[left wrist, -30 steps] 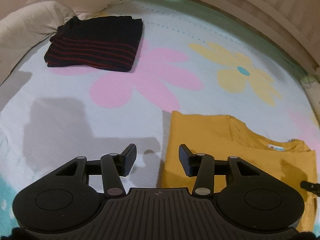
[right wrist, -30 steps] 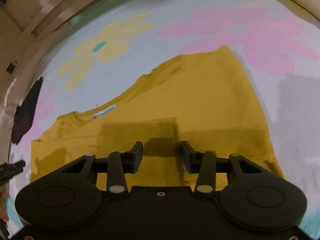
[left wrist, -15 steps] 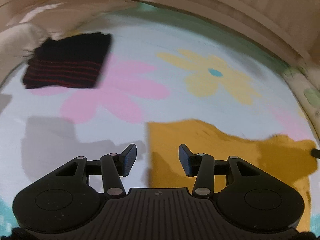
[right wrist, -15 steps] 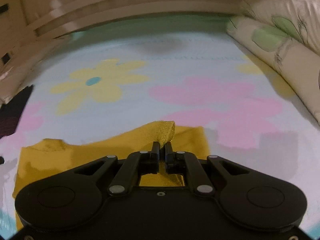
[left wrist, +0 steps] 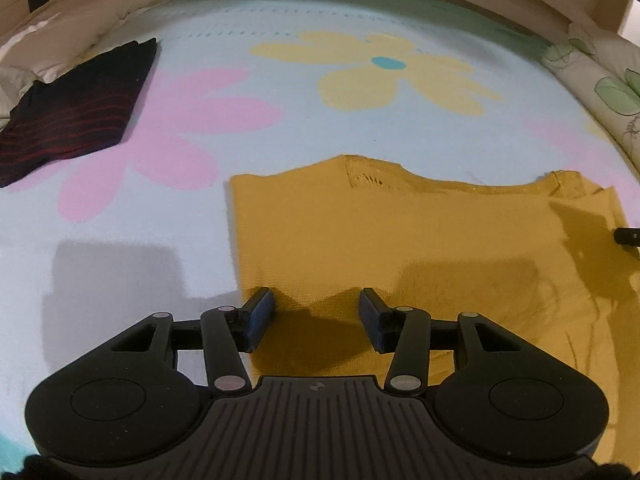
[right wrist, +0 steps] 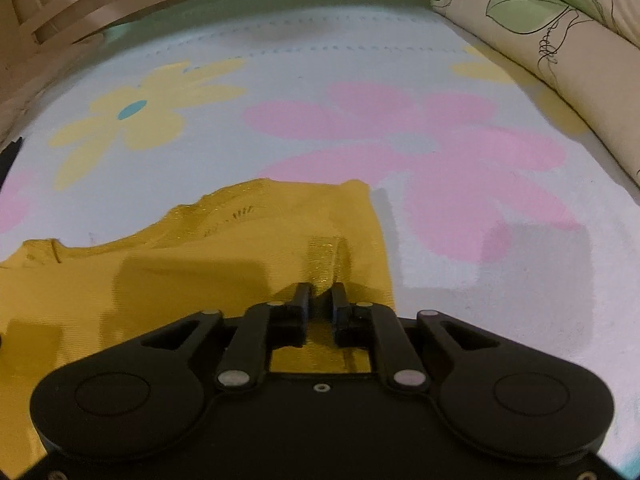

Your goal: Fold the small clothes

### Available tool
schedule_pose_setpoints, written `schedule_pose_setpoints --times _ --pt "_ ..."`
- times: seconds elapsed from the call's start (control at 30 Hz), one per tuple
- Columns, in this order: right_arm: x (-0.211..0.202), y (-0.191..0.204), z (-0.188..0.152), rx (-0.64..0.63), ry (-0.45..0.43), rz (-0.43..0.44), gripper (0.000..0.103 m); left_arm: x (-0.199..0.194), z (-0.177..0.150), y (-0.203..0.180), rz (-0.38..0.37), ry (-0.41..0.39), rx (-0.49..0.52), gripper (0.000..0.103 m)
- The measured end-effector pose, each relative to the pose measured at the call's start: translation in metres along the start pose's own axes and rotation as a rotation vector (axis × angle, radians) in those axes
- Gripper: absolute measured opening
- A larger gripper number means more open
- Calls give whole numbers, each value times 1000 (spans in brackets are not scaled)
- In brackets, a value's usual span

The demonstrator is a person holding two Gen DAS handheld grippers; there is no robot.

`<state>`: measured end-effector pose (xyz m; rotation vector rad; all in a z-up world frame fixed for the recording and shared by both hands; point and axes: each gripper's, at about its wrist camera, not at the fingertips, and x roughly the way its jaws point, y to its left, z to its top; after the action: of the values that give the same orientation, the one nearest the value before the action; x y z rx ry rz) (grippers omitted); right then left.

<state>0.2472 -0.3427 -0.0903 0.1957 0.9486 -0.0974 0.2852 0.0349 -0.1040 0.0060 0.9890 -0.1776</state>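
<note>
A mustard-yellow knit top (left wrist: 400,240) lies flat on the flowered bed sheet (left wrist: 280,152). My left gripper (left wrist: 316,312) is open and empty, its fingers low over the top's near left corner. My right gripper (right wrist: 321,298) is shut on a raised pinch of the same yellow top (right wrist: 224,264) near its right edge. A tip of the right gripper (left wrist: 626,236) shows at the far right of the left wrist view.
A folded black garment with red stripes (left wrist: 76,112) lies at the far left of the sheet. A rolled leaf-print quilt (right wrist: 560,40) runs along the right side. A wooden bed frame (right wrist: 160,0) bounds the far edge. A white pillow (left wrist: 24,60) sits beyond the black garment.
My right gripper closed on the yellow top's edge and has drawn it over, so the top is now a narrower folded band. My left gripper moved right over the top's corner, still open.
</note>
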Motion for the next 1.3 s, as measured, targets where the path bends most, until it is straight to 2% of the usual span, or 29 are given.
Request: schedule_pose_setpoints --times 0.1,0.17,0.27,0.33,0.4,0.5,0.53,0.63,0.7,0.93,1.17,1.3 --pt "0 -1 -2 -16 -11 -36 21 0 -3 1 -13 -15 -3 52" --pt "-1 -2 -3 -27 -19 -51 32 0 -4 -1 -9 -26 13 52" --pt "-7 -5 -4 -30 -37 -70 34 -2 -4 -6 10 -33 32 52" --pt "-14 -7 -2 -38 -58 -87 42 -5 -2 -11 43 -36 41 51" --pt "-23 -13 0 -27 -73 -79 42 -14 0 -16 107 -58 54 51" --pt "-40 -24 1 5 -86 -57 58 -33 0 -23 167 -109 90 51" --pt "-46 -27 0 7 -88 -50 65 -41 -1 -25 166 -125 105 51" --pt "-67 -32 -5 -7 -93 -31 67 -68 -5 -27 139 -158 117 51" --pt "-83 -33 -9 -22 -91 -19 72 -84 -9 -25 128 -168 98 51" --pt "-146 -30 -36 -37 -128 66 103 -144 -21 -29 128 -219 32 51" --pt "-197 -27 -74 -38 -150 102 103 -187 -69 -47 118 -230 49 51" --pt "-215 -30 -98 -38 -128 112 103 -198 -102 -52 89 -202 55 51"
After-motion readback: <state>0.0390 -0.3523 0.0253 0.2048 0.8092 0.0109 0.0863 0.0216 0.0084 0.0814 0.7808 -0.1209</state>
